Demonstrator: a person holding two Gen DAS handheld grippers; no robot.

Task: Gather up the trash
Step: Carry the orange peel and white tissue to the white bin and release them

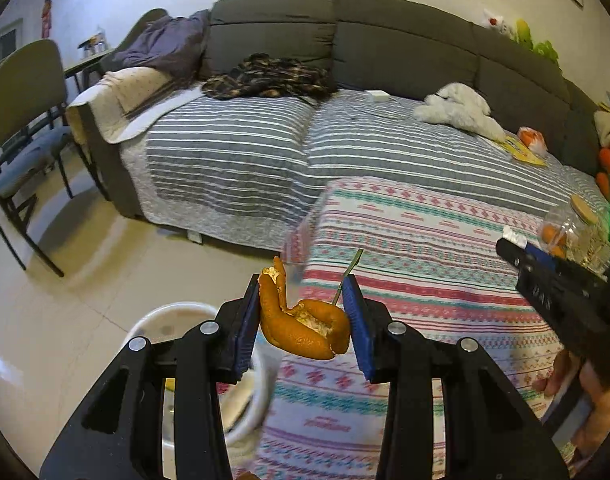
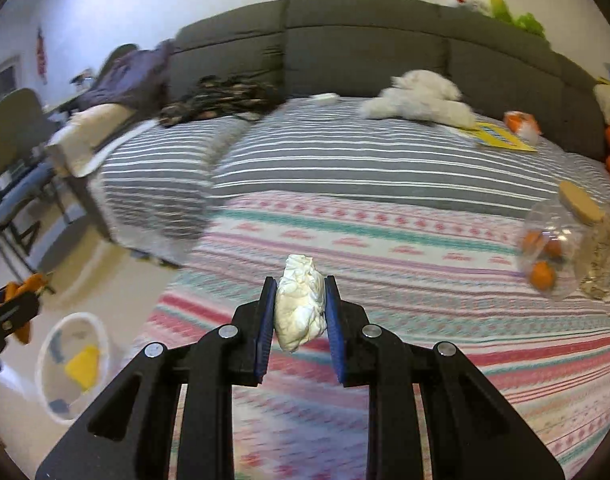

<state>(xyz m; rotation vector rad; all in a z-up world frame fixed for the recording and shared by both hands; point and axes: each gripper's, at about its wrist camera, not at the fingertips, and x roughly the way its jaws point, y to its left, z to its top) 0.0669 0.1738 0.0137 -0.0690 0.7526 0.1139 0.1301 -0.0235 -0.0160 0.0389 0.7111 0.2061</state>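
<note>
Filling the upper frame of both views: grey sofa (image 2: pixel 365 36) with striped cover (image 2: pixel 345 160), white plush toy (image 2: pixel 421 100), dark garment (image 1: pixel 269 76); clear jar (image 2: pixel 561 248) holding orange pieces at right on the patterned blanket (image 2: pixel 385 240). White bin (image 2: pixel 75 364) on the floor, lower left, yellow item inside. Left gripper (image 1: pixel 305 320) closed partway on orange peel (image 1: pixel 301 326), peel spanning both blue pads, above the bin rim. Right gripper (image 2: pixel 299 308) clamped on crumpled white tissue (image 2: pixel 299 304), centre frame, over the blanket.
</note>
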